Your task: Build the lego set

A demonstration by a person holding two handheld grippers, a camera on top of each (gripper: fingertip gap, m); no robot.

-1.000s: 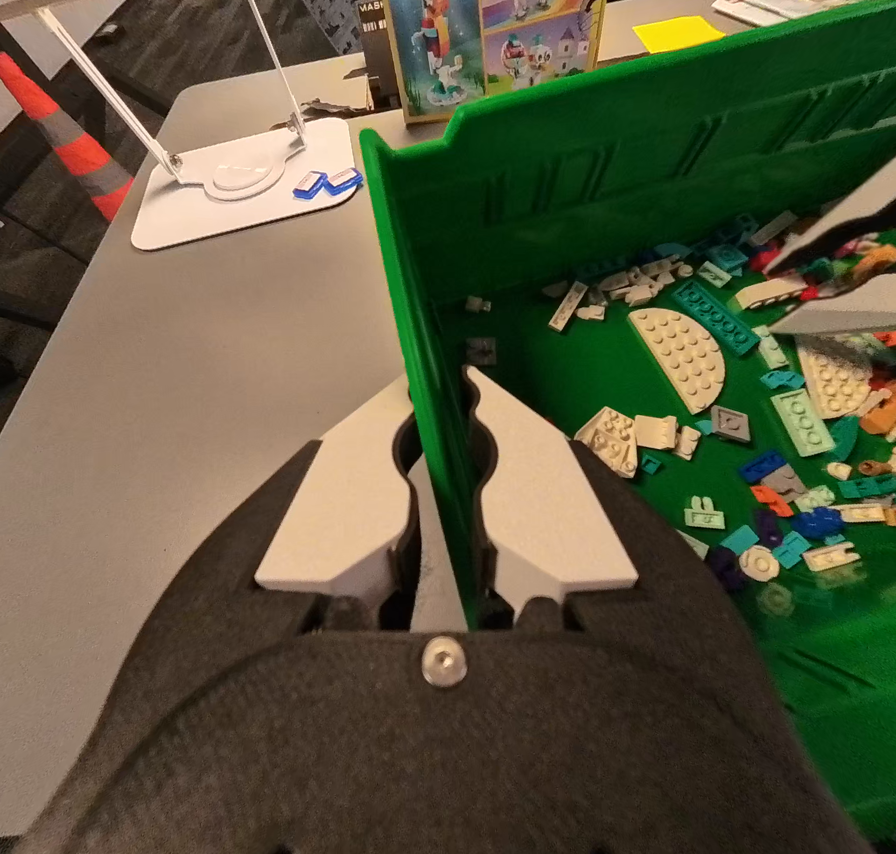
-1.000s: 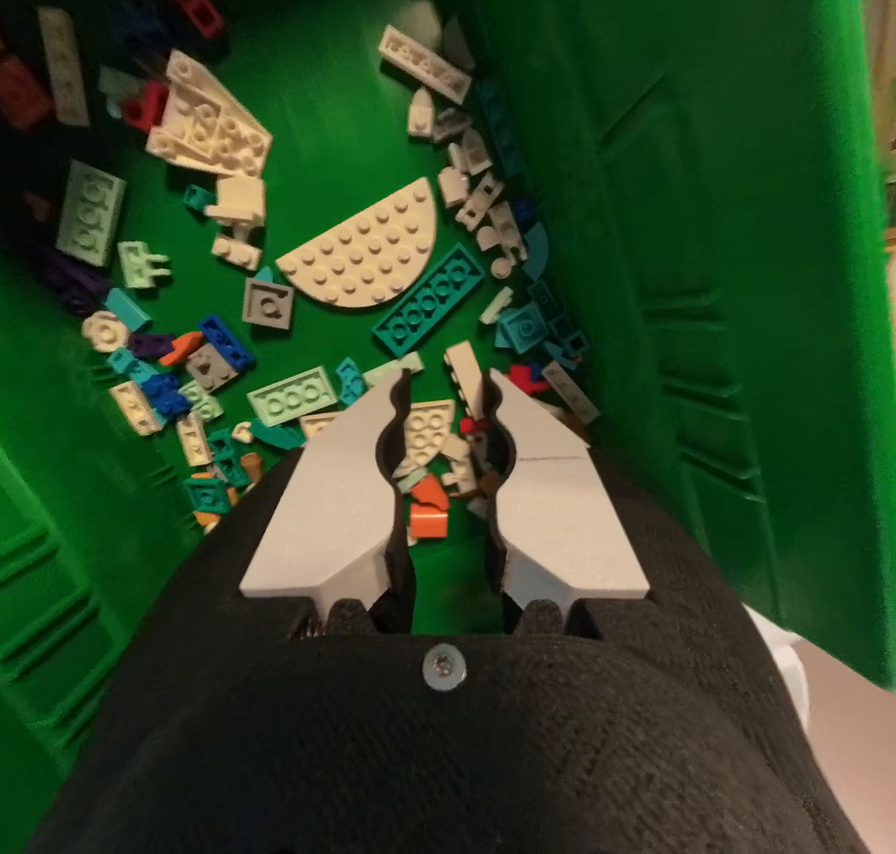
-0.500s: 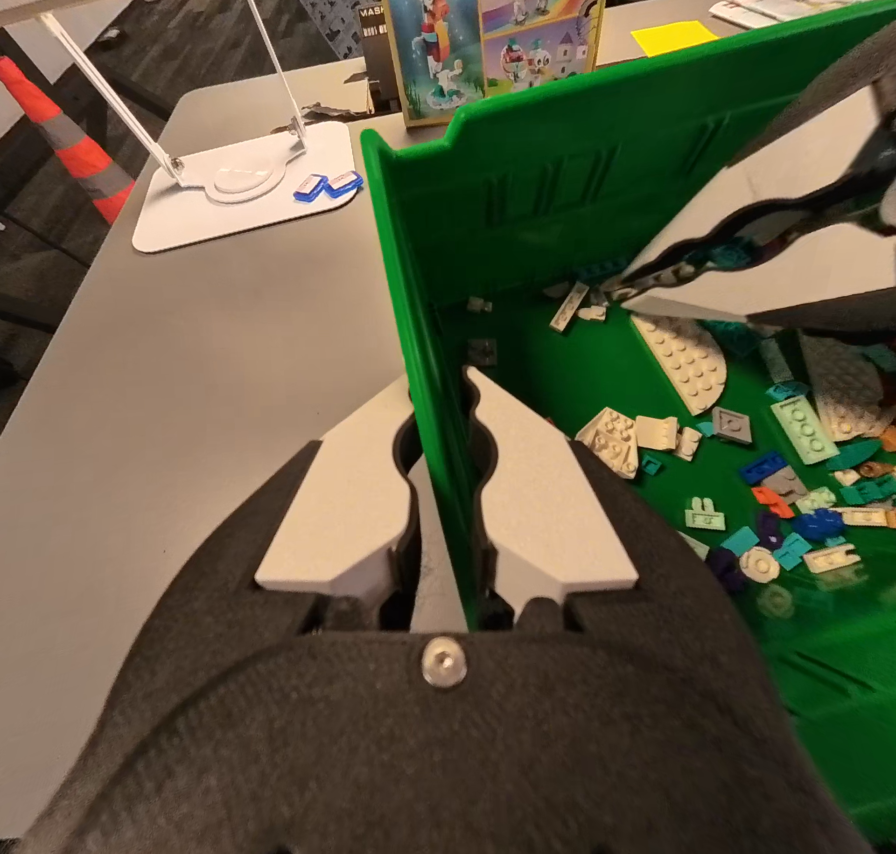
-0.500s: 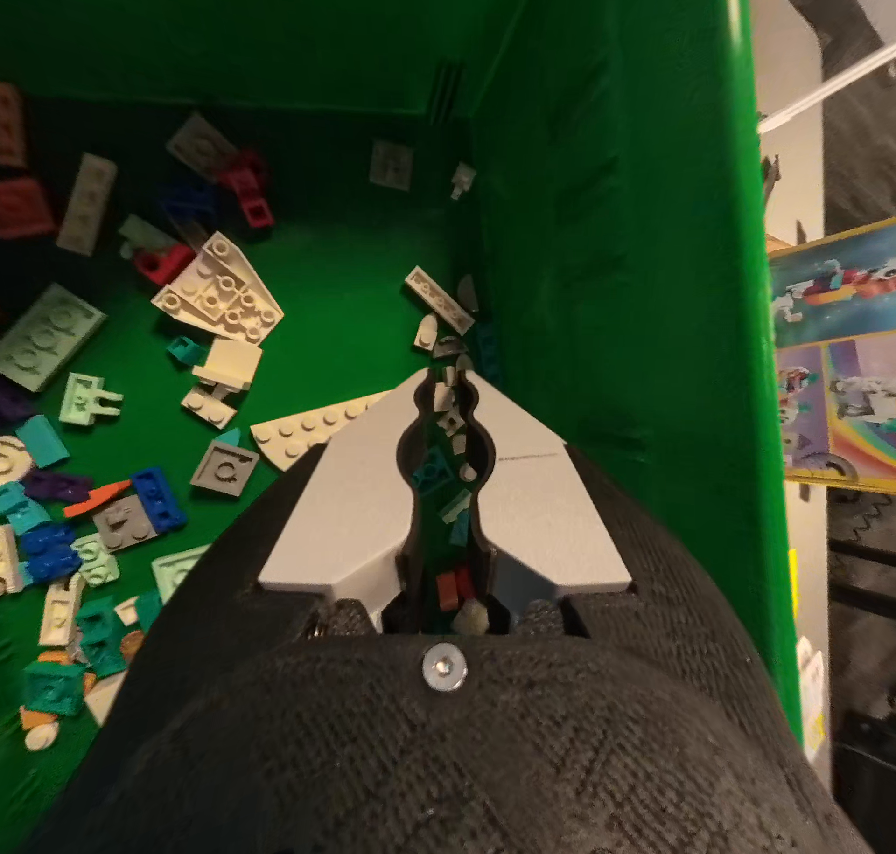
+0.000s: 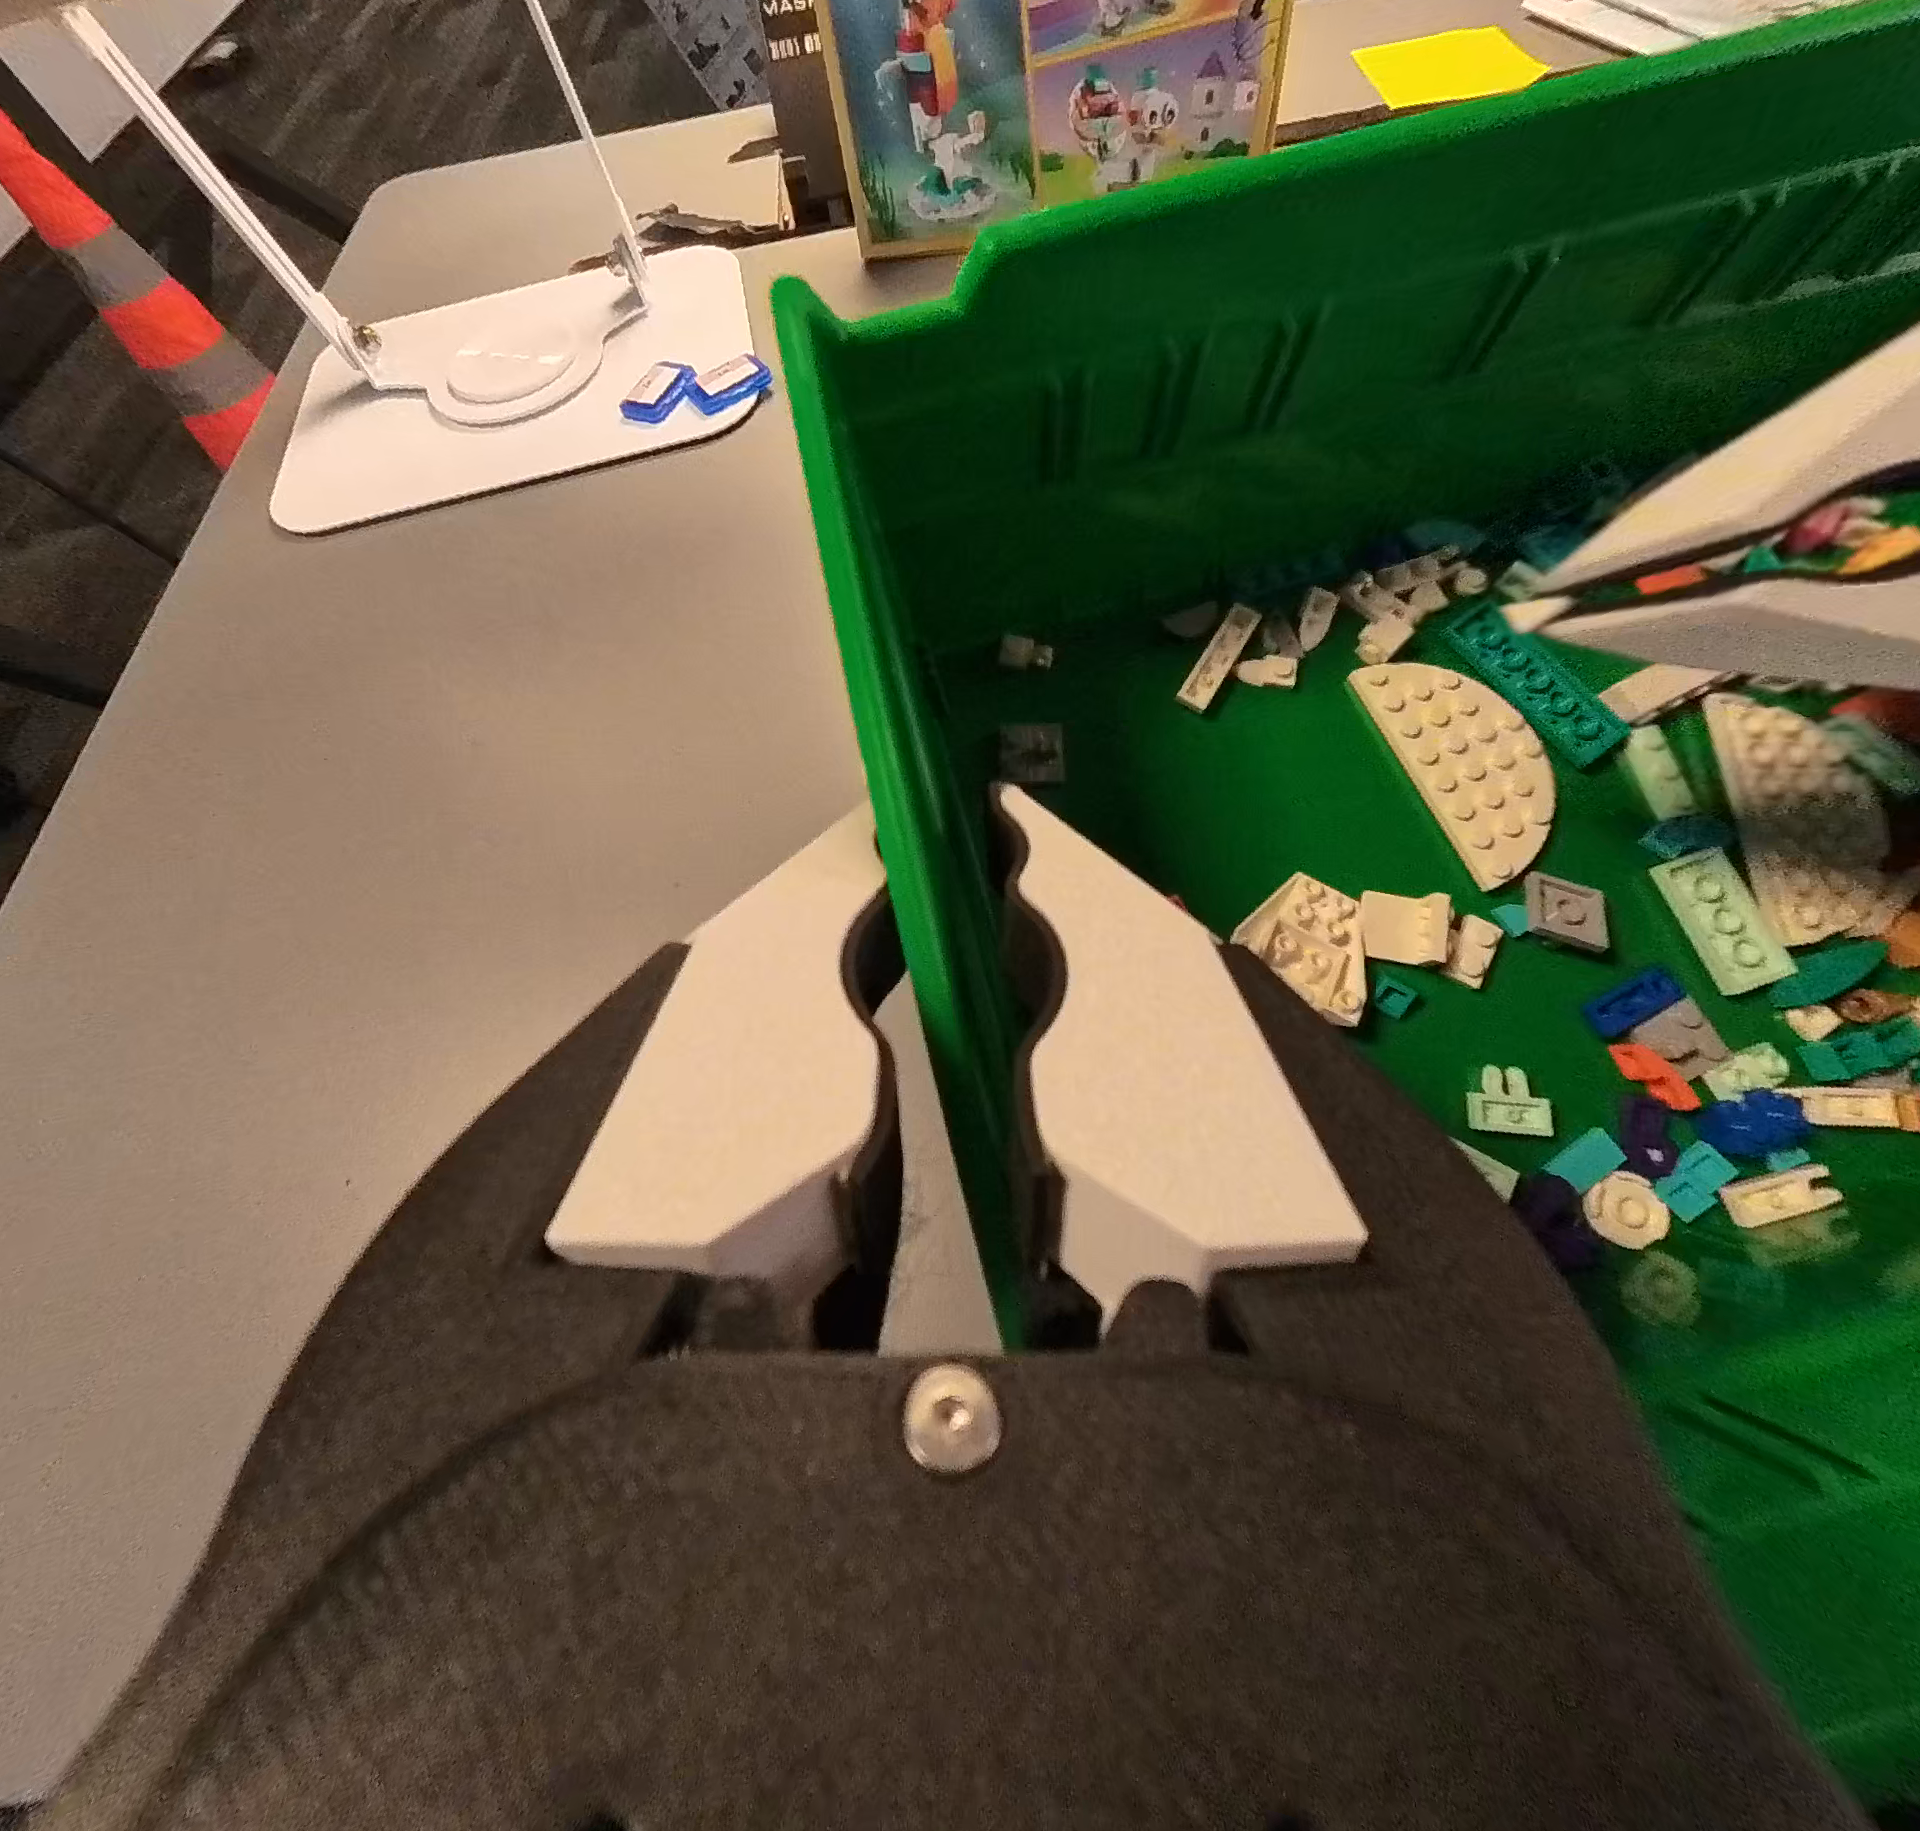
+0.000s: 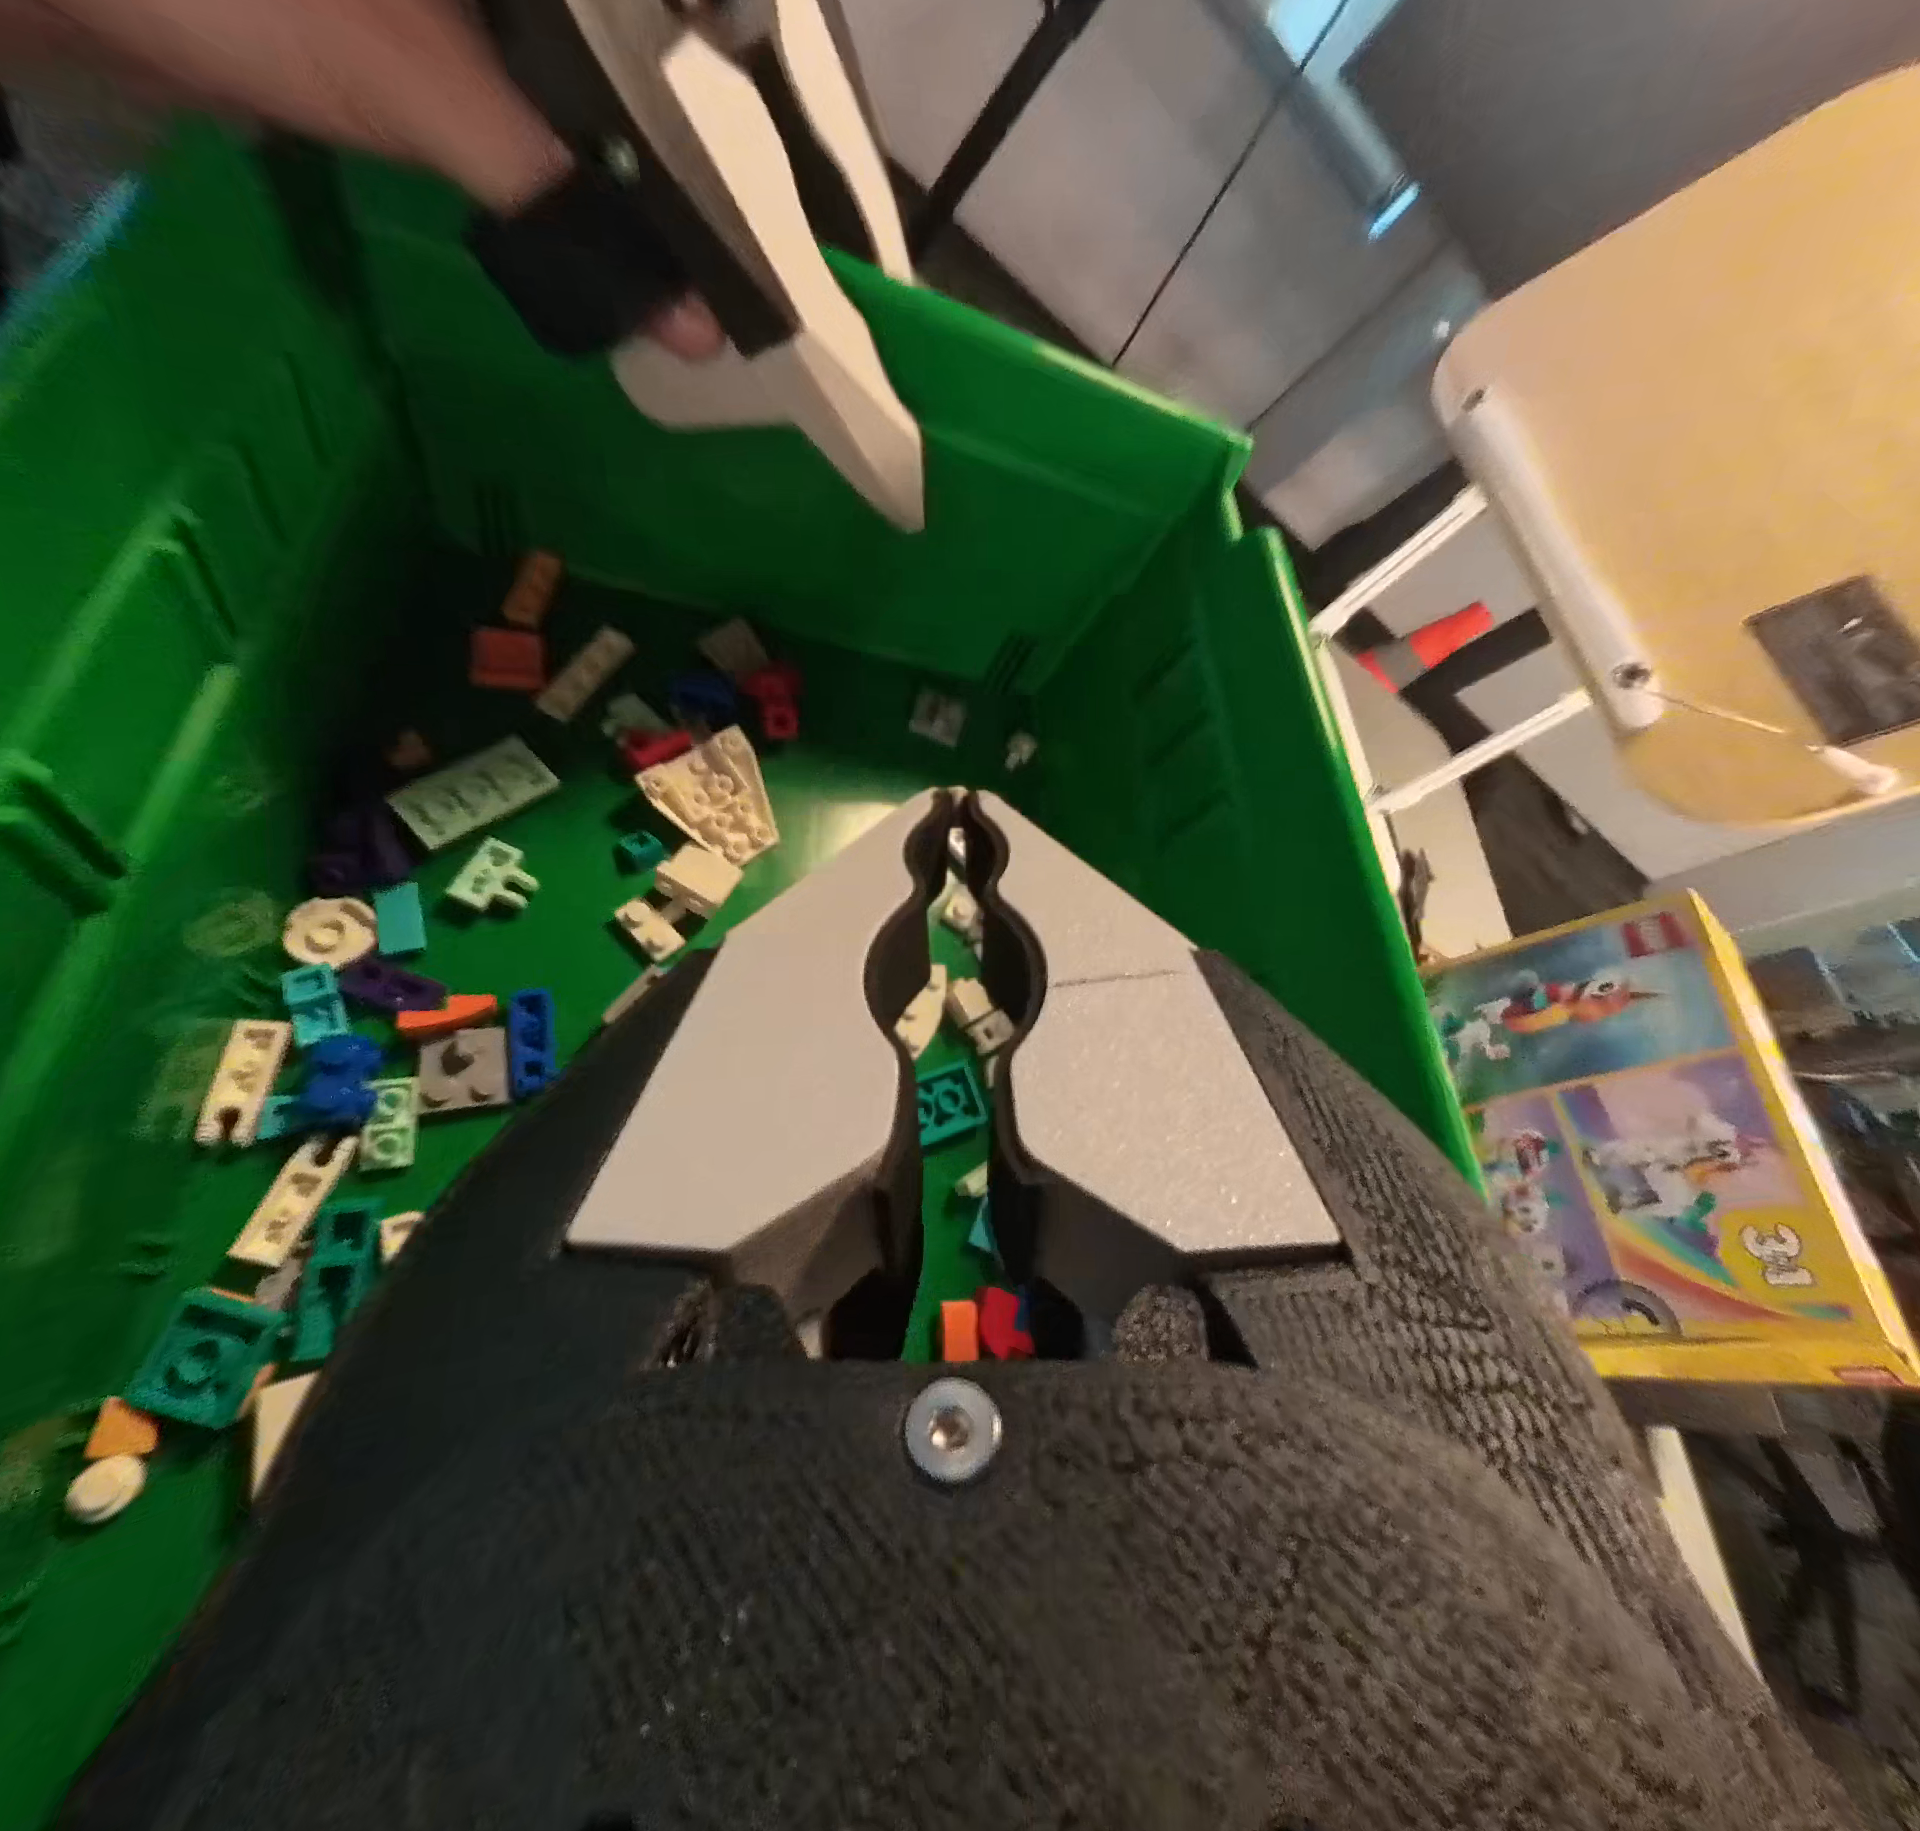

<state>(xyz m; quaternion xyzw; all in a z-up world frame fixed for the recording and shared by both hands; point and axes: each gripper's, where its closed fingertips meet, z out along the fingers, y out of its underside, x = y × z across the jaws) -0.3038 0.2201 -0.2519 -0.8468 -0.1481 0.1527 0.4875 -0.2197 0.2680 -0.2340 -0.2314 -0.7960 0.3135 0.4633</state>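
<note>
Wall of the green bin (image 5: 940, 846) is pinched by the left gripper (image 5: 940, 815); the right gripper (image 6: 956, 802) is pressed together, empty, above loose bricks (image 6: 707, 794).

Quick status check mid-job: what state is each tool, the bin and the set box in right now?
Left tool: shut on the green plastic bin's side wall.
Right tool: shut, tips together, nothing visible between them, above the bin floor.
Green plastic bin: open-topped, loose bricks scattered inside.
Cream half-round studded plate: lying flat, studs up.
Yellow cardboard set box: standing upright behind the bin.
</note>
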